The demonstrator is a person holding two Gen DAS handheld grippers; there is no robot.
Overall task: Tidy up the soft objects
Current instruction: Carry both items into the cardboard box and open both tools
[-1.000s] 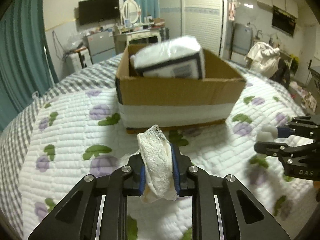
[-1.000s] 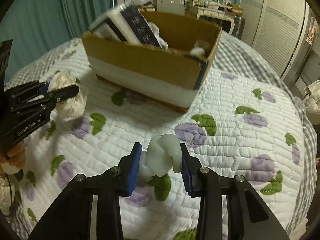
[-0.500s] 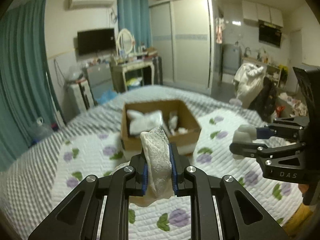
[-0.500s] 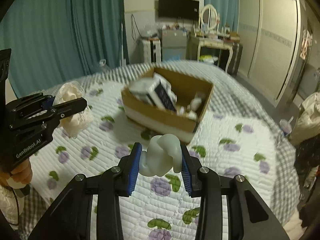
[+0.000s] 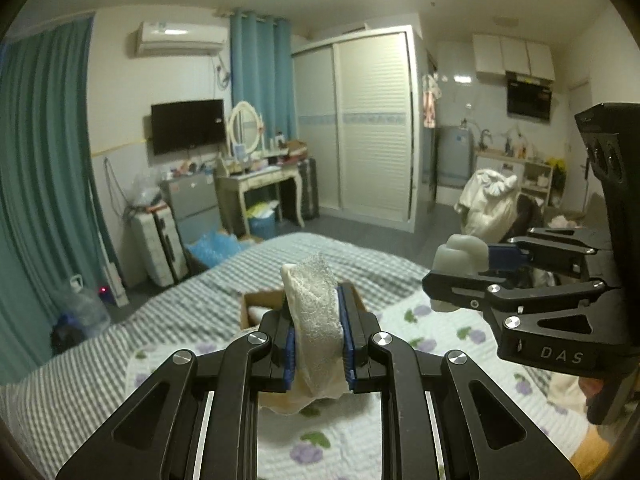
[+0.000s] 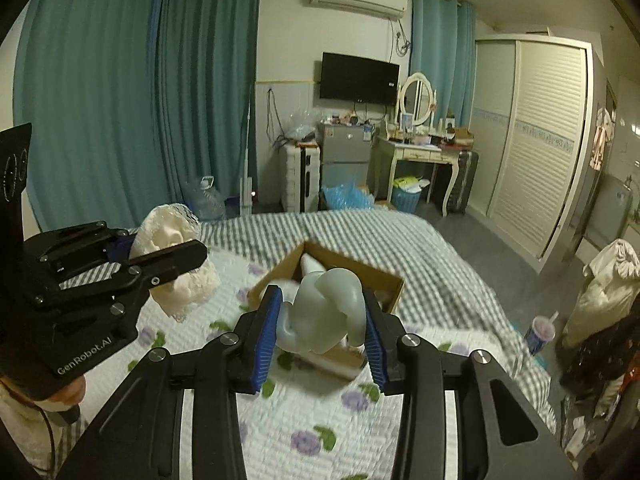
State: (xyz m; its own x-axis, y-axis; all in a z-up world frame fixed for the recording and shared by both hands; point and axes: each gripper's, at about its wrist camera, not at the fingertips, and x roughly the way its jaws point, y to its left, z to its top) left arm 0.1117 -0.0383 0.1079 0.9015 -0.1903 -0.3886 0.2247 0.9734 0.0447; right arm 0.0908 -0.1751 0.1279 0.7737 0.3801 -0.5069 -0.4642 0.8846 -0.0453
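Note:
My left gripper (image 5: 317, 316) is shut on a cream lace-covered soft bundle (image 5: 314, 328), held high above the bed; it also shows in the right wrist view (image 6: 176, 264). My right gripper (image 6: 322, 320) is shut on a pale white soft squishy toy (image 6: 326, 314), seen from the side in the left wrist view (image 5: 460, 258). The open cardboard box (image 6: 386, 280) sits on the quilt far below both grippers, mostly hidden behind what they hold. White items lie inside it.
The bed has a white quilt with purple flowers (image 6: 304, 440) and a grey checked cover (image 5: 168, 316). Beyond it stand teal curtains (image 6: 120, 100), a dressing table (image 6: 416, 152), a wardrobe (image 5: 368, 128) and a cup on the floor (image 6: 540, 330).
Both grippers have risen and pulled back from the box, each still holding its object. The box now looks small and far below.

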